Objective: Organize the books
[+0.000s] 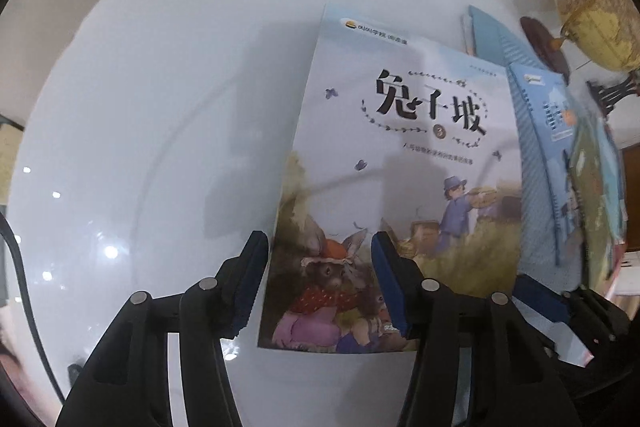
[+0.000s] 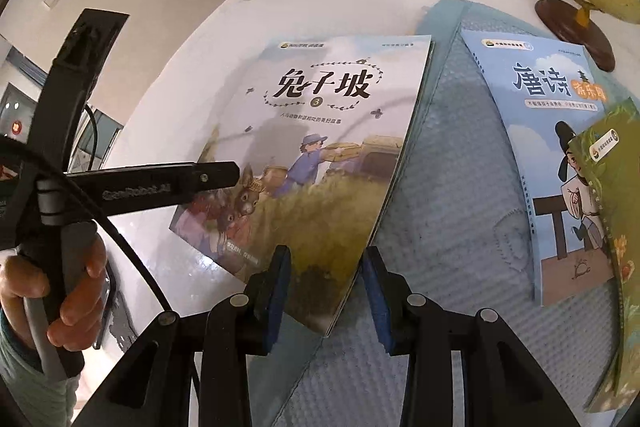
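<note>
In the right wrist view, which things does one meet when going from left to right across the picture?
Person's hand on the left claw's grey handle → pale rabbit storybook → light blue textured mat → blue poetry book with a robed figure → green book at the right edge.

The left hand-held gripper (image 1: 320,259) has two black plastic arms with round silver screws, and its fingers (image 1: 256,267) wear dark blue pads with ridged edges. The right hand-held gripper (image 2: 326,283) looks just the same: black arms, silver screws, blue pads. From the right wrist view, the left one shows a long black bar with pale letters on it, a grey handle, a thick black cable, and a hand (image 2: 76,291) with a light green sleeve (image 2: 24,379).
</note>
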Demonstrator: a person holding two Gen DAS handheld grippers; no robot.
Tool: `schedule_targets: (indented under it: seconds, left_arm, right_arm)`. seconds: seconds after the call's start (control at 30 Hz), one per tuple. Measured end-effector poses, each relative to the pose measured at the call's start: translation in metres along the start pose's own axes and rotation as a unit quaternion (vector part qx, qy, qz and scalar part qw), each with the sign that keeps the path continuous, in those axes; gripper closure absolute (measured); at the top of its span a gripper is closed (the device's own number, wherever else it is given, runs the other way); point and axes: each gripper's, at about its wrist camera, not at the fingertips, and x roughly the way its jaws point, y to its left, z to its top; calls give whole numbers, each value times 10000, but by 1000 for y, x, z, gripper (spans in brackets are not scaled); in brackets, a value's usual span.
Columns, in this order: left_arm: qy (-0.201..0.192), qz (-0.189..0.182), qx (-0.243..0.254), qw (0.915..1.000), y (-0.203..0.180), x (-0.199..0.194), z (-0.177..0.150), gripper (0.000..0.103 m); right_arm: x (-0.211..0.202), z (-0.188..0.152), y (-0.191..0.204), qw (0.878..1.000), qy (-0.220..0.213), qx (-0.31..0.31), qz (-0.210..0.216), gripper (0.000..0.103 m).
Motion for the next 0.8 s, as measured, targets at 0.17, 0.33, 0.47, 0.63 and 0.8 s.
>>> schedule_targets:
  seconds: [0.17, 0.33, 0.47, 0.63, 0.8]
  left_arm:
    - [-682, 474, 505, 9953, -33, -32, -15, 52]
    - [-976, -137, 1073, 9893, -109, -52, -27, 52]
    - [-947, -869, 1364, 9823, -180, -56, -38, 39]
    - [-780, -1221, 1798, 9730, -269, -54, -65, 39]
    - [-500, -1585, 2187, 9615, -360, -44, -109, 39]
  right_arm:
    - [-31, -14, -24, 9998, -187, -11, 56, 66]
    - [-77, -51, -81, 9976, -460, 494, -128, 49]
    - [-112, -73, -134, 9913, -716, 1030, -398, 49]
    - [-164, -105, -204, 9824, -972, 1459, -648, 49]
    - [-212, -155, -287, 9699, -1087, 1933, -1001, 46]
